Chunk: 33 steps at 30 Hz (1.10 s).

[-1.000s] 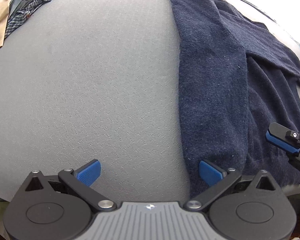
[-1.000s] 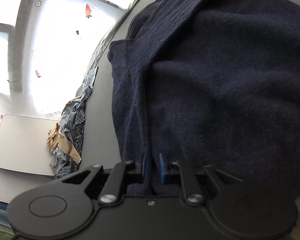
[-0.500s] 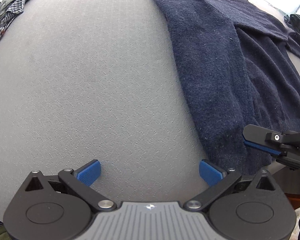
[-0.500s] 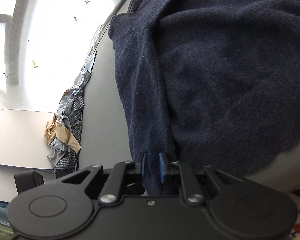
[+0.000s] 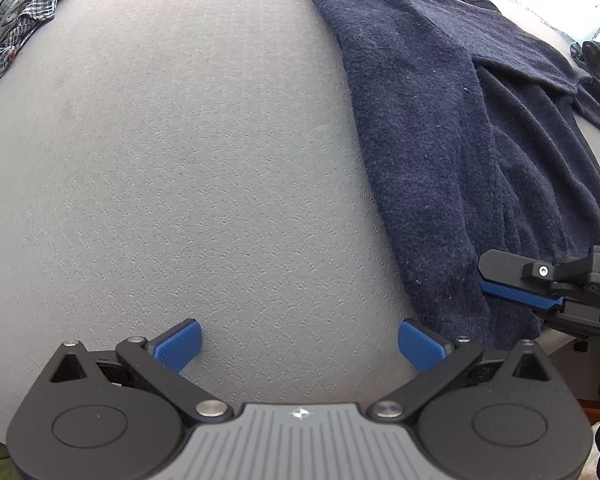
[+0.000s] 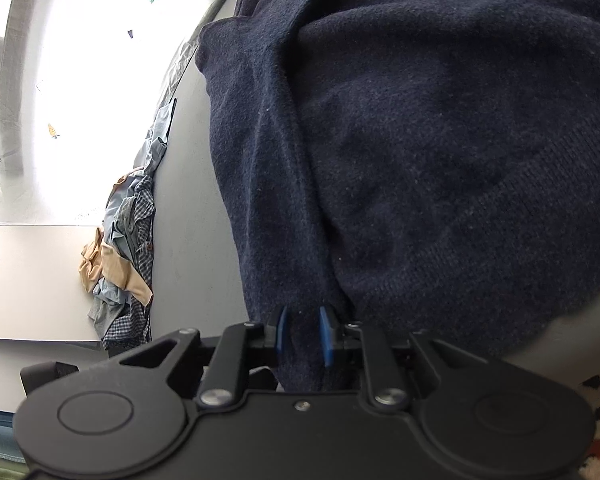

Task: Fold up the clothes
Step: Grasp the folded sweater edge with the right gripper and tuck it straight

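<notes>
Sweater (image 6: 420,160) hem between right gripper's (image 6: 302,334) fingers (image 6: 326,336)

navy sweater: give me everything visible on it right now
The navy sweater is a fuzzy dark-blue knit with a ribbed hem. It lies on the grey table, one side folded lengthwise over the body, a sleeve across the top; its near hem reaches the table's edge. The right gripper has its jaws shut on the hem. The left gripper is open beside it, holding nothing.

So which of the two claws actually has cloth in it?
The right claw: its blue pads pinch the navy sweater's edge. The left claw stands wide open over bare grey table.
</notes>
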### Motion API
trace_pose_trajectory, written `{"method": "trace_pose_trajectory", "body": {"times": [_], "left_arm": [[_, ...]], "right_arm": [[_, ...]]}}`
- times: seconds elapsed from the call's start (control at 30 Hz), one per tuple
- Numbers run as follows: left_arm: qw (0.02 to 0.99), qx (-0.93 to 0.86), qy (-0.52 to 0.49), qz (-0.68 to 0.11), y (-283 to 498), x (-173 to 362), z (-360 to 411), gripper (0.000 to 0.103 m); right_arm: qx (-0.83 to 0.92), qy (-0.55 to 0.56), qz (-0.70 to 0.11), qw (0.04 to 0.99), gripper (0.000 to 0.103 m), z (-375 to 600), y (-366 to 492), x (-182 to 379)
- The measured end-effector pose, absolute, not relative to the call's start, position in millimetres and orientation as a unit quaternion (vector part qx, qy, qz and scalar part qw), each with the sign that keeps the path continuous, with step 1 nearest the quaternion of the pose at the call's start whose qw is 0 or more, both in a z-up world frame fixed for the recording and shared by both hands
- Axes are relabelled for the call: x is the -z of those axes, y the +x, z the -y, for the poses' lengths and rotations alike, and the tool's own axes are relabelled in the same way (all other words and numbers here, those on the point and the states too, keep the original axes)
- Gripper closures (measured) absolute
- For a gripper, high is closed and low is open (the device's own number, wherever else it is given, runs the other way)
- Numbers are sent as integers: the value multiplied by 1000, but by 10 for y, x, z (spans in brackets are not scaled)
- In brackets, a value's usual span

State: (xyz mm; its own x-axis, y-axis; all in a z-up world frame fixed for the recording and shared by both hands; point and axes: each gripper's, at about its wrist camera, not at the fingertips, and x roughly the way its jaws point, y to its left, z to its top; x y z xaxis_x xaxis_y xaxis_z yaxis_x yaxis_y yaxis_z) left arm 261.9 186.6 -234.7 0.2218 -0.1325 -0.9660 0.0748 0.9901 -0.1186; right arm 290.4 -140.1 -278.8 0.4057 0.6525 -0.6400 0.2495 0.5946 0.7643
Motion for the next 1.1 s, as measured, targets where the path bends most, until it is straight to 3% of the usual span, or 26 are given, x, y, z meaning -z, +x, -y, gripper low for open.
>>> {"method": "trace_pose_trajectory", "body": {"times": [0.17,0.5,0.57,0.63,0.87,1.1], "left_arm": [[781,62,-15,-622,2665,2338,-1844,0],[775,65,4,-628,2723,2339,-1788,0],[774,66,4,-629,2736,2335,-1790,0],[774,65,3,-630,2756,2331,-1790,0],[771,46,-8,-635,2839,2320,-1776,0],[765,20,2,-644,2922,2304,-1749,0]], "right_arm": [[-116,408,-525,738,79,1515,2853,2737],[-136,417,-529,726,78,1505,2853,2804],[-145,418,-527,726,83,1509,2847,2814],[-145,424,-524,724,97,1500,2846,2826],[-165,421,-480,752,99,1635,2790,2605],[-139,341,-461,807,99,1765,2855,2364]]}}
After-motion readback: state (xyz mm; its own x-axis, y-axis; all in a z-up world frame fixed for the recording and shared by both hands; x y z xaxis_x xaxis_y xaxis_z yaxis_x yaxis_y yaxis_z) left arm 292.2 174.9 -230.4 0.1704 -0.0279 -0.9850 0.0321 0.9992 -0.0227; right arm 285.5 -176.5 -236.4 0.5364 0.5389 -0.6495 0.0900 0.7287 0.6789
